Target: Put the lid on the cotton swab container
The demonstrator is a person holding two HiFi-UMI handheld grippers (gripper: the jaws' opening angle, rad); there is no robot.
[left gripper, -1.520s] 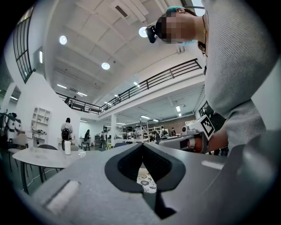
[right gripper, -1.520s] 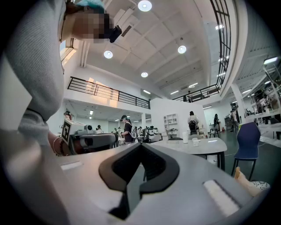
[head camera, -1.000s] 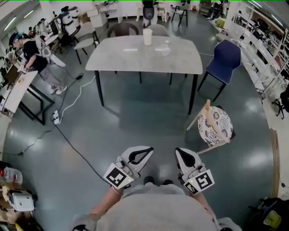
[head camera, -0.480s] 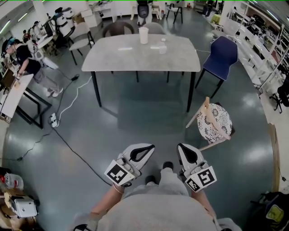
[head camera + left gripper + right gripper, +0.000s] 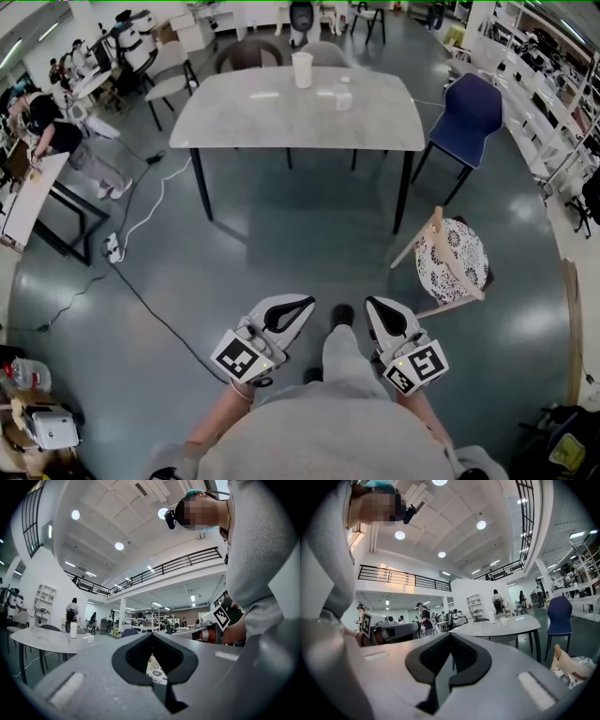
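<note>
Far ahead on the grey table (image 5: 281,127) sat the likely cotton swab container (image 5: 343,99) — well apart from the left gripper (image 5: 306,303) and right gripper (image 5: 372,308), both empty, jaws pressed together — seemingly nearer the right.

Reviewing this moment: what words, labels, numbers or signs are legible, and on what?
No readable text in any view.
Marker cubes on the left gripper and right gripper: black-and-white square patterns, no letters or digits.
White cup and small container on the table: too small to show any print.
</note>
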